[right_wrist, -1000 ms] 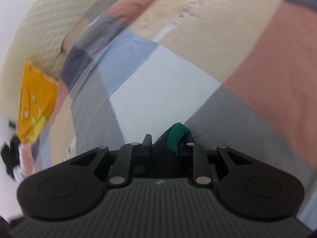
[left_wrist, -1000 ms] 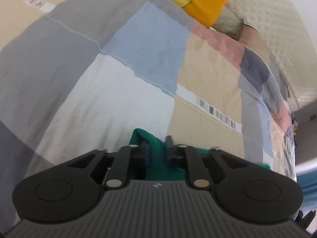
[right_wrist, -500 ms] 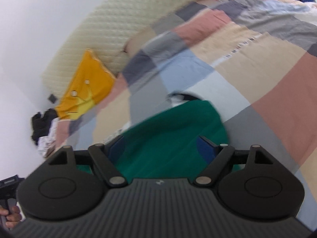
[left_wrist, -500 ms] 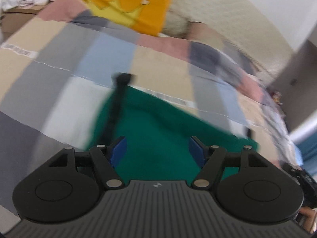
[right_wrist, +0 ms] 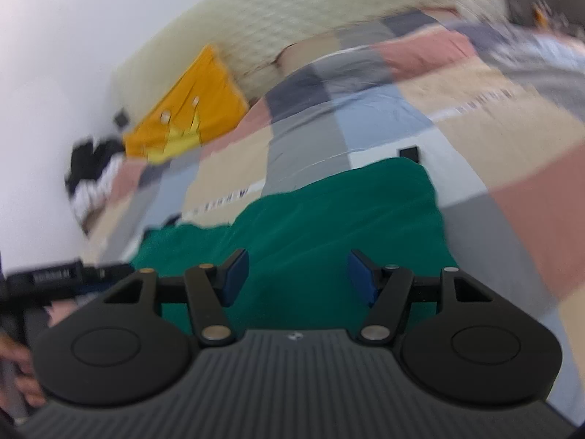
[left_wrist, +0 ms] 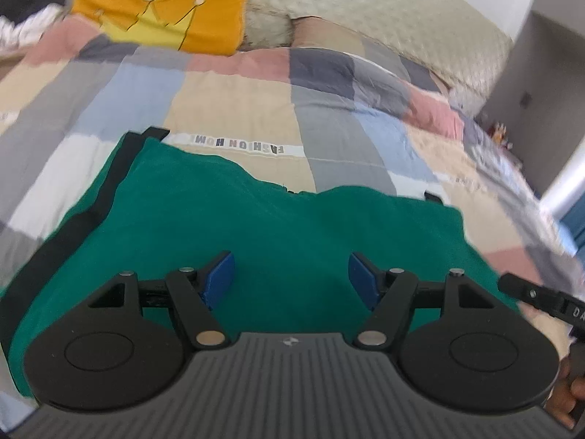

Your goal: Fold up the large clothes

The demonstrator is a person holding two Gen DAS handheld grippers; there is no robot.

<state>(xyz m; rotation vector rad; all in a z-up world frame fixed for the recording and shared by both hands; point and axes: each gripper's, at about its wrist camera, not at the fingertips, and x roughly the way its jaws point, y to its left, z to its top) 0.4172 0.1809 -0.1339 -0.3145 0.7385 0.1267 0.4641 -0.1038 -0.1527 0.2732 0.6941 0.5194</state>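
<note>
A green garment (left_wrist: 285, 219) with black side trim lies folded flat on the patchwork bedspread (left_wrist: 234, 98). My left gripper (left_wrist: 290, 278) hovers above its near part, open, with nothing between the blue pads. In the right wrist view the same green garment (right_wrist: 329, 219) spreads below my right gripper (right_wrist: 294, 274). Its jaws are closing but stand apart, and no cloth is between them. The other gripper's black body (right_wrist: 55, 278) shows at the left edge of that view, held by a hand.
An orange pillow (left_wrist: 164, 18) with a yellow crown leans on the quilted cream headboard (left_wrist: 365, 18). A heap of black and white clothes (right_wrist: 91, 172) lies at the bed's far left. A hand (left_wrist: 570, 391) holds the right gripper at the lower right.
Both grippers let go of the green cloth and opened, then drew back and up from it. The garment now lies spread on the bedspread in front of them.
</note>
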